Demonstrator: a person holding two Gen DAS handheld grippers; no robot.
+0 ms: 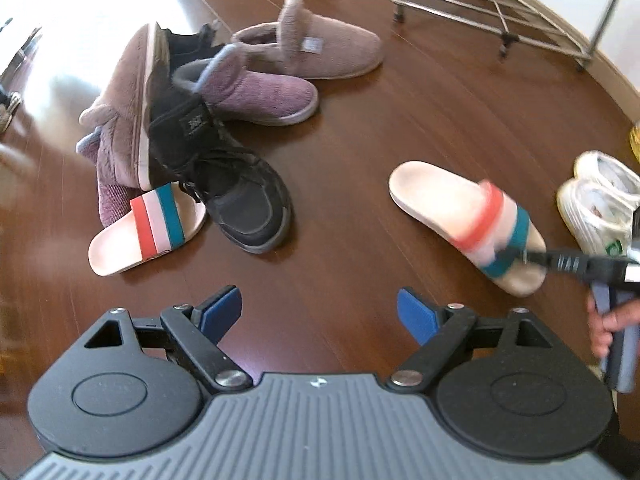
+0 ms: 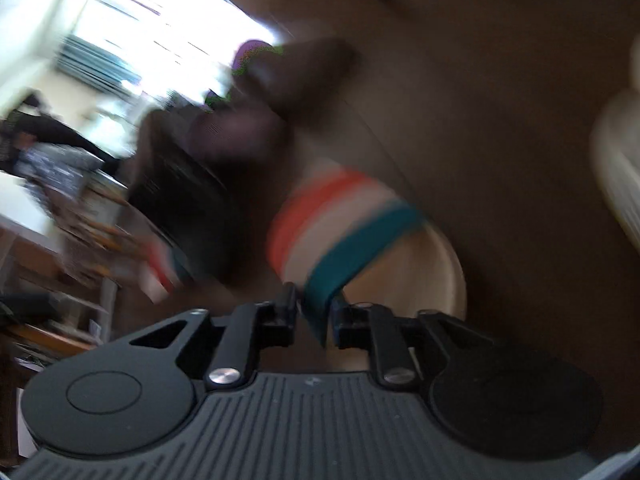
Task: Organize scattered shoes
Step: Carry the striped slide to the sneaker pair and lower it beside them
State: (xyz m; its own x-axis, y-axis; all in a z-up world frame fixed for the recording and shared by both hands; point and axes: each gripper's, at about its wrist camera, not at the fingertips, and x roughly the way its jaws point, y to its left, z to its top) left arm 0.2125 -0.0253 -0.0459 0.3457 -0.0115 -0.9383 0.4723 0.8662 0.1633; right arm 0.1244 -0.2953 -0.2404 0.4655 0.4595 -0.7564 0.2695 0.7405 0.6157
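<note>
Fingers on my left gripper [image 1: 319, 312] stand wide apart with nothing between them, hovering over bare wooden floor [image 1: 360, 152]. Those on my right gripper [image 2: 314, 312] are closed on the teal edge of the striped strap of a pink slide sandal [image 2: 360, 236]; the left wrist view shows that sandal [image 1: 460, 216] on the floor's right side, my right hand [image 1: 608, 324] behind it. Its mate [image 1: 148, 232] lies to the left, against a black sneaker [image 1: 236, 188] in a pile with purple slippers [image 1: 256, 92] and mauve slippers [image 1: 328, 48]. White shoes [image 1: 600, 200] sit at the right edge. A metal rack [image 1: 500, 4] stands beyond.
</note>
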